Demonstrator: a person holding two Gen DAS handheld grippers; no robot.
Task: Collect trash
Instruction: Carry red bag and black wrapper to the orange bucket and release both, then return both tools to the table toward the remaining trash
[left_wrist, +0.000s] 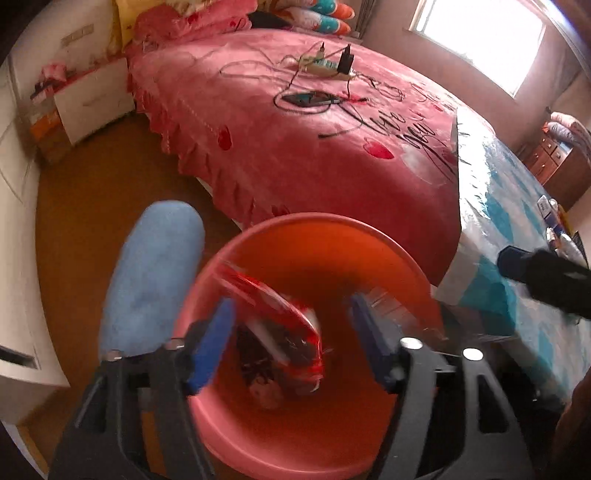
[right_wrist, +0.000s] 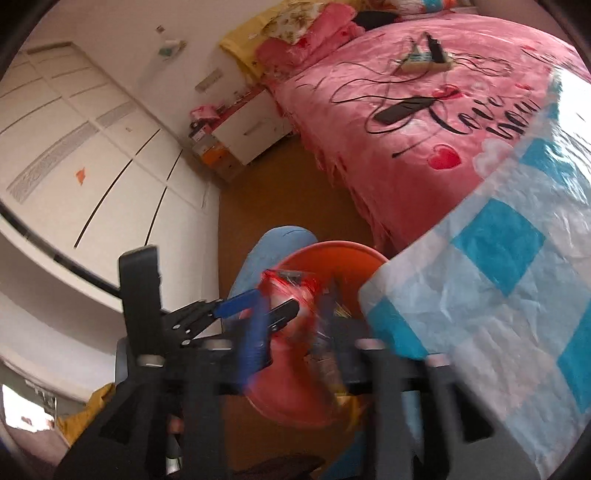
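A bed under a pink heart-printed blanket (left_wrist: 295, 122) fills most of the room, a white power strip (left_wrist: 325, 66) and a dark phone (left_wrist: 306, 99) lying on it, white wardrobe doors (right_wrist: 74, 155) along the far wall. Beside the bed, a surface covered in a blue-and-white checked plastic cloth (right_wrist: 498, 288) juts toward the round orange plastic basin (left_wrist: 317, 236) standing on the brown floor (left_wrist: 92, 184), next to a pale blue slipper (left_wrist: 151, 273). The left gripper (left_wrist: 291, 339) hangs over the basin with its blue-tipped jaws spread wide and nothing between them; a crumpled red-and-white plastic wrapper (left_wrist: 288, 332) shows below it, inside the basin, blurred. The right gripper (right_wrist: 295, 328) is smeared by motion beside the basin, and whether it holds anything cannot be told. The wrapper appears dropped in; the next move would likely be seeking more litter.
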